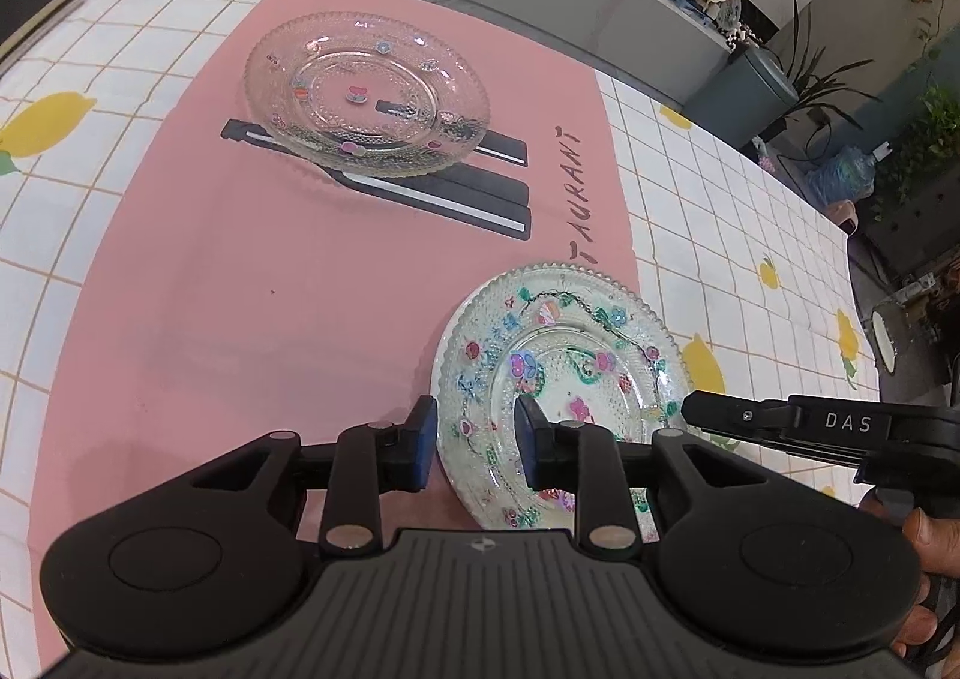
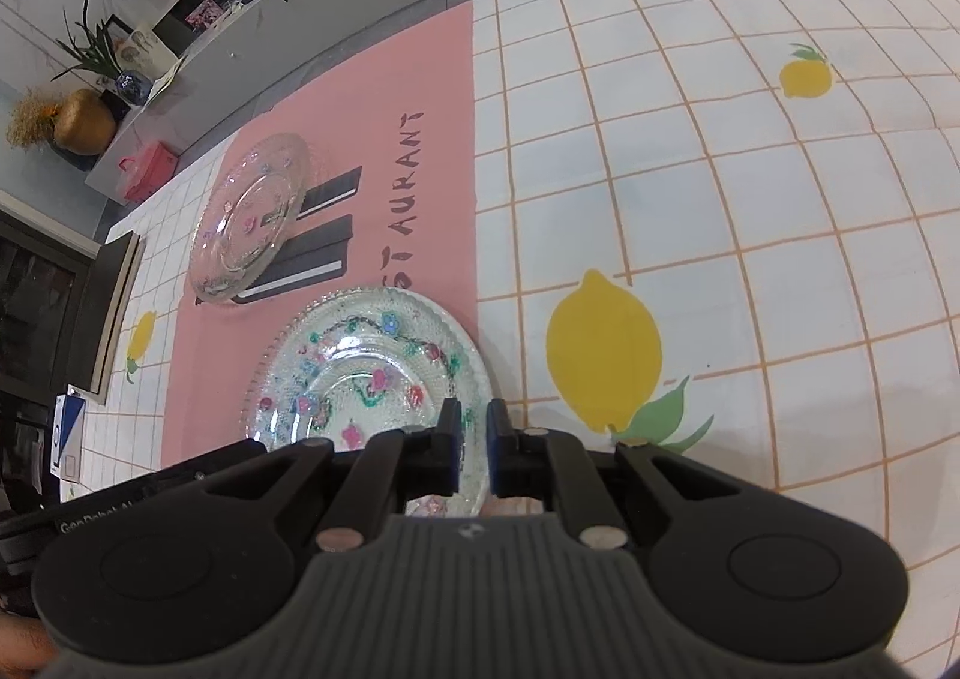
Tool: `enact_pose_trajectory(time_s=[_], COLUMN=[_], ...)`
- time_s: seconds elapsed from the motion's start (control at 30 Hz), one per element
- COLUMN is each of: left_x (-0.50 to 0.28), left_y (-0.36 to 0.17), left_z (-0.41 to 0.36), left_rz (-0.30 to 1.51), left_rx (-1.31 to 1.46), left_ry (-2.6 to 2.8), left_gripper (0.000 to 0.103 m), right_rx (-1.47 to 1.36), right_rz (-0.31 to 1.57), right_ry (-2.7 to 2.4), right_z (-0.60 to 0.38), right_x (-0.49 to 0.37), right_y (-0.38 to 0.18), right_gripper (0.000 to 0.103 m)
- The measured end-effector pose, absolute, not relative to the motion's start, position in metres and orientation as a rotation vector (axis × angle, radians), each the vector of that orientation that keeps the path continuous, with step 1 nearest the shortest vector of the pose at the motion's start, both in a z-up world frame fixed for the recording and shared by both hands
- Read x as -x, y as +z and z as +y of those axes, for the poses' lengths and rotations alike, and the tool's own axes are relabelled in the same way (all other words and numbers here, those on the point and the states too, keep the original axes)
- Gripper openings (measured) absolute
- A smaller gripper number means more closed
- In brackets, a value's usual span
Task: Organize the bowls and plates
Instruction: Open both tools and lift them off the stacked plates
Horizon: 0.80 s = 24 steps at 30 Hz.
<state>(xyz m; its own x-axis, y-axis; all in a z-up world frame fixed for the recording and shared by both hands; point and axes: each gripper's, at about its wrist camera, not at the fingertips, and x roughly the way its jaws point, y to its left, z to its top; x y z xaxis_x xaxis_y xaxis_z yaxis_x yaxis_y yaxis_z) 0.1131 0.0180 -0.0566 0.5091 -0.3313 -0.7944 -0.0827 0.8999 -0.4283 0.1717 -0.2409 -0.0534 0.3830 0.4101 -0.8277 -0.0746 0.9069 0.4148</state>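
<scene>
Placemat [image 1: 252, 271] lettering reads "AURANT"; gripper "DAS".

Soft, even indoor light leaves only faint shadows beside the glass plates [image 1: 366, 97], whose beaded rims catch small glints, while strong fisheye bending curves the tablecloth [image 2: 750, 187] grid, corners go dark, and the background looks slightly soft.
</scene>
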Motion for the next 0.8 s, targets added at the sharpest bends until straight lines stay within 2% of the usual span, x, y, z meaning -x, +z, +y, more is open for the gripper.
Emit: enact_pose_trajectory(time_s=[0.8], left_x=[-0.111], left_y=[-0.026], left_z=[0.035], left_rz=[0.946], left_rx=[0.414], left_ry=[-0.128], left_gripper=[0.03], right_rx=[-0.333], right_rz=[1.097], right_ry=[0.313], right_z=[-0.24], right_x=[-0.165], right_y=[-0.036], right_gripper=[0.009])
